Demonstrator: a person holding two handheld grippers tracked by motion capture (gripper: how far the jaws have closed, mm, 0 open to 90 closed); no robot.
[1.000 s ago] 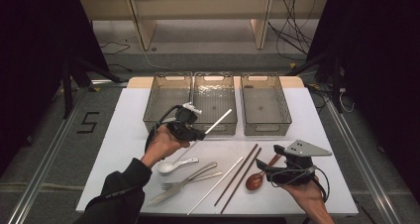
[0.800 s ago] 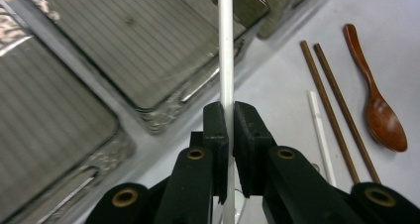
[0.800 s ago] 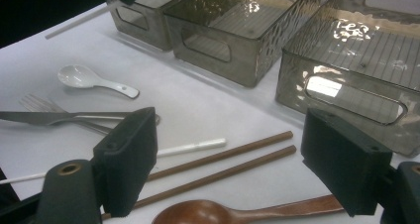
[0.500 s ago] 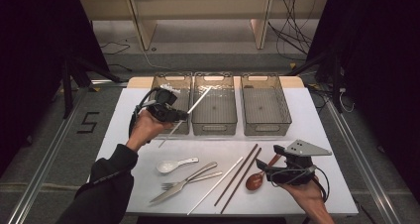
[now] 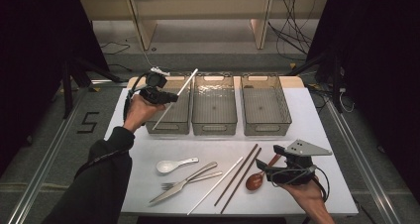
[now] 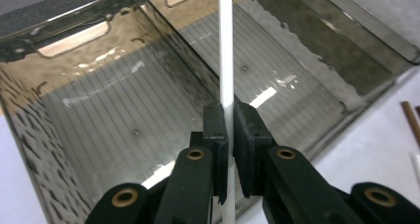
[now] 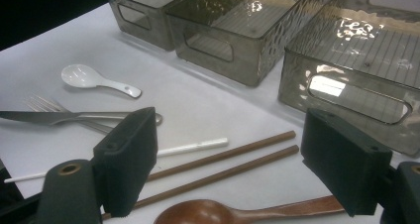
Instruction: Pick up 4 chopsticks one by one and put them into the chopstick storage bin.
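Note:
My left gripper (image 5: 167,99) is shut on a white chopstick (image 5: 184,87) and holds it slanted above the left clear bin (image 5: 171,121). In the left gripper view the chopstick (image 6: 225,45) runs straight up from the pinched pads (image 6: 215,130), with the bin's ribbed floor (image 6: 114,115) below. My right gripper (image 5: 267,168) rests open near the table's front right. Its jaws (image 7: 237,154) stand wide apart over a wooden spoon (image 7: 237,215) and two brown chopsticks (image 7: 223,157), and the pads touch none of them.
Middle (image 5: 214,127) and right (image 5: 265,127) clear bins stand beside the left one. On the white table (image 5: 322,135) lie a white spoon (image 5: 171,165), a fork and knife (image 5: 185,180), a second white chopstick (image 5: 215,186), brown chopsticks (image 5: 237,177) and the wooden spoon (image 5: 256,180).
My left hand has carried the white chopstick leftward, farther from me and a little higher, from in front of the bins to above the left bin. The right hand has stayed put.

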